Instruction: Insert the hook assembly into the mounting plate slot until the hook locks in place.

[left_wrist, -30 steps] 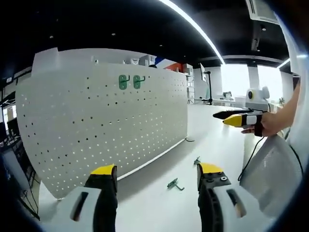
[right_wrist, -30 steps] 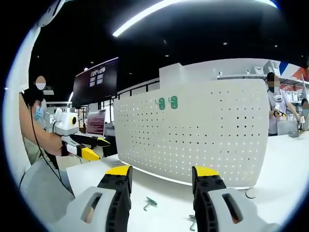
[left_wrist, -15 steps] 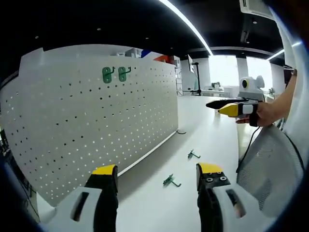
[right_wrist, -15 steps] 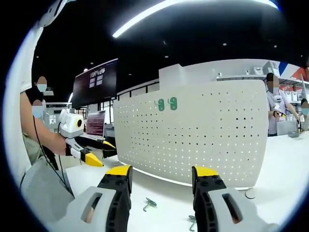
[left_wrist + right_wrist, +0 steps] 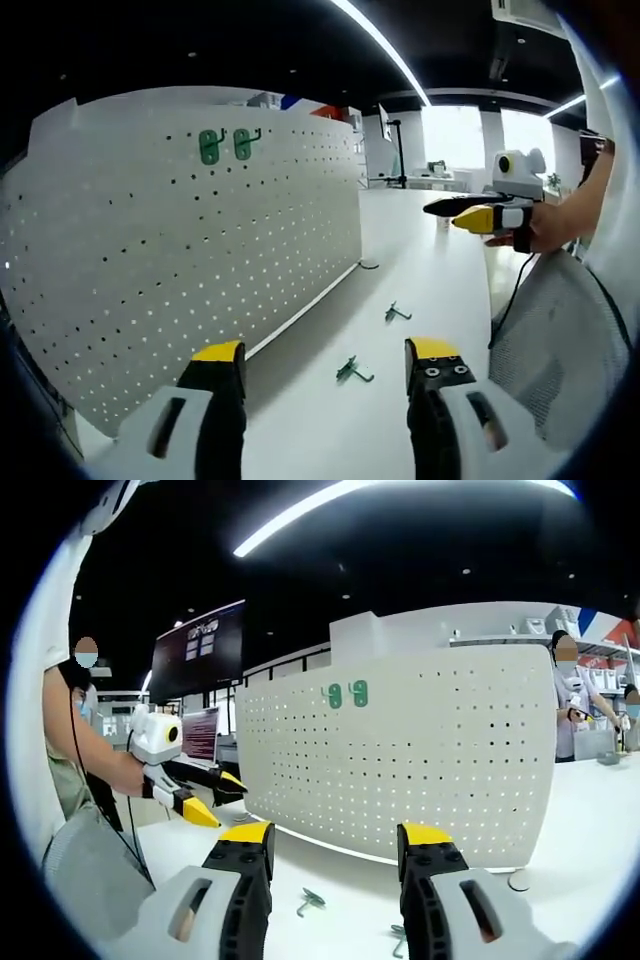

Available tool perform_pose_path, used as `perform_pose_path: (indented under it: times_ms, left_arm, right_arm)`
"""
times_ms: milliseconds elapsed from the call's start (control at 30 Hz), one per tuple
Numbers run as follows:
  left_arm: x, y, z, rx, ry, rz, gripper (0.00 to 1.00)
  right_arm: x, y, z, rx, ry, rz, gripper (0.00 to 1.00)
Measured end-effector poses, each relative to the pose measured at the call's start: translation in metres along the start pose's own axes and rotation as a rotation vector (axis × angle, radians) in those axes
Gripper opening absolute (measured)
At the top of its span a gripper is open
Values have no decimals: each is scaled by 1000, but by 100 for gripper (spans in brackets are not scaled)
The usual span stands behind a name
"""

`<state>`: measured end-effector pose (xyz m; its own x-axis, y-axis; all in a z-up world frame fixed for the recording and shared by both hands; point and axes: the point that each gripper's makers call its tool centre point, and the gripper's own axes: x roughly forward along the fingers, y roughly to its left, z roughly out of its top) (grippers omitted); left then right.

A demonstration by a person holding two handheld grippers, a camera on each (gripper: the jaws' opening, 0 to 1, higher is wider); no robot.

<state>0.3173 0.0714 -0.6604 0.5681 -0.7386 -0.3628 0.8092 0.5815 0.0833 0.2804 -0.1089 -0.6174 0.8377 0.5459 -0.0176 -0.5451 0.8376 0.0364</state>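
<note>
A white perforated mounting plate (image 5: 190, 240) (image 5: 400, 760) stands upright on the white table. Two green hooks (image 5: 222, 145) (image 5: 345, 694) hang side by side near its top. Two loose green hooks lie on the table in front of it, one nearer (image 5: 352, 372) (image 5: 310, 901) and one farther (image 5: 397, 313) (image 5: 398, 939). My left gripper (image 5: 325, 362) is open and holds nothing, above the table short of the nearer hook. It also appears held in a hand in the right gripper view (image 5: 212, 796). My right gripper (image 5: 335, 848) is open and holds nothing, and shows in the left gripper view (image 5: 462, 212).
A person's arm (image 5: 580, 215) holds the right gripper, with a mesh chair back (image 5: 560, 340) below it. A dark wall screen (image 5: 195, 650) hangs behind the left gripper. Other people stand at the far right (image 5: 575, 695). A small round disc (image 5: 517, 881) lies by the plate's end.
The left gripper view has swung so the plate and its hung hooks sit further left. In the right gripper view the left gripper has drifted right toward the plate.
</note>
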Motion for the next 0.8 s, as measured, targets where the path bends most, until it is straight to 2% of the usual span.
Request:
perform_pose_path:
  times_ms: [800]
  left_arm:
    - [24,-3,-16,74,116,-117,64]
  right_arm:
    - [0,0,-1,-4,0,1,48]
